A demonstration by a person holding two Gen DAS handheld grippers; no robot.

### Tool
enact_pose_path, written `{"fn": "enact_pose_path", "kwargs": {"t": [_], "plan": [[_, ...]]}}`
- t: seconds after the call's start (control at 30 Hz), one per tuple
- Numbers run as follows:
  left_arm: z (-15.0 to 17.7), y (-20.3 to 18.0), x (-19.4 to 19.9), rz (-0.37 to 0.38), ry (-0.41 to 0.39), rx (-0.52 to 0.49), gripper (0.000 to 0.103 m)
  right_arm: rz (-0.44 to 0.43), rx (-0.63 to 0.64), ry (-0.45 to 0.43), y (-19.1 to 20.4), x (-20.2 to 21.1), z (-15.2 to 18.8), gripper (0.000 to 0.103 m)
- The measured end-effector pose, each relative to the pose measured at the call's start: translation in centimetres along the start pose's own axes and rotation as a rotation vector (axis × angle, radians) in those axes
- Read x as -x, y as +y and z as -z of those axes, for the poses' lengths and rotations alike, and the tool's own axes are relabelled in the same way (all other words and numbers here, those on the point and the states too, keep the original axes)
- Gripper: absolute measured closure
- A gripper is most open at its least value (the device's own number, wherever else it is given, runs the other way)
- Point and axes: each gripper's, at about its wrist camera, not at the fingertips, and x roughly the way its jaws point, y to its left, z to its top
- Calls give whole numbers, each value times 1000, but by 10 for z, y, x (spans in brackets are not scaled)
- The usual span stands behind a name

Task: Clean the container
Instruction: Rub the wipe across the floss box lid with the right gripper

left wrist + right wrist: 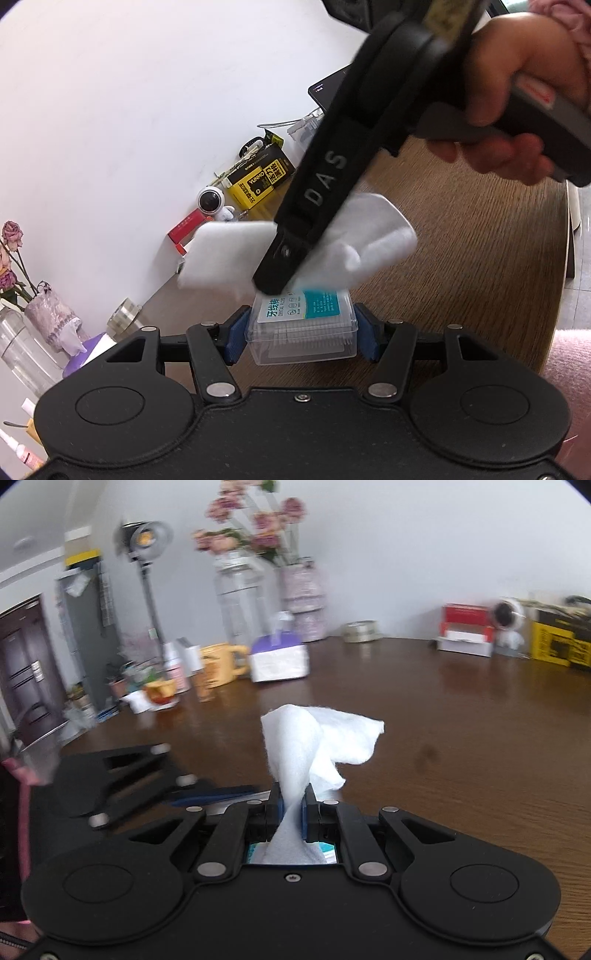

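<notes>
A clear plastic container [303,332] with a teal and white label, full of white floss picks, is held between the blue pads of my left gripper [301,334], which is shut on it above the brown table. My right gripper [291,806] is shut on a white tissue [314,746]. In the left wrist view the right gripper [275,280] comes down from the upper right and presses the tissue [369,236] onto the container's lid. A sliver of the teal label [327,851] shows under the right gripper.
The brown wooden table [461,738] stretches ahead. Along the wall stand a yellow box [258,181], a small astronaut figure [212,203], a red and white box [465,629], a tape roll [362,631], a purple tissue box [279,661], flower vases [240,602] and a yellow mug [221,662].
</notes>
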Motion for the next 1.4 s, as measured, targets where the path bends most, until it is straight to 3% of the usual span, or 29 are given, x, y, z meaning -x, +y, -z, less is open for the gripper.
{"fn": "enact_pose_path", "kwargs": {"t": [0.23,0.63,0.93,1.03,1.4], "plan": [[-1,-4,-1,-6,-1,-17,44,-20,26,-6,14,6,5,94],[0,-8,-1,-8,-2,-19,44,120,-36,-7,-23,-1,0,94],[2,-8,9,-9,-4,-20,45,-24,37,1,22,9,9,94],[1,-9,9,-9,-4,-19,45,-29,60,6,26,9,6,94],[-1,-18,19,-9,-3,-18,44,119,-7,10,-9,-8,-11,94]]}}
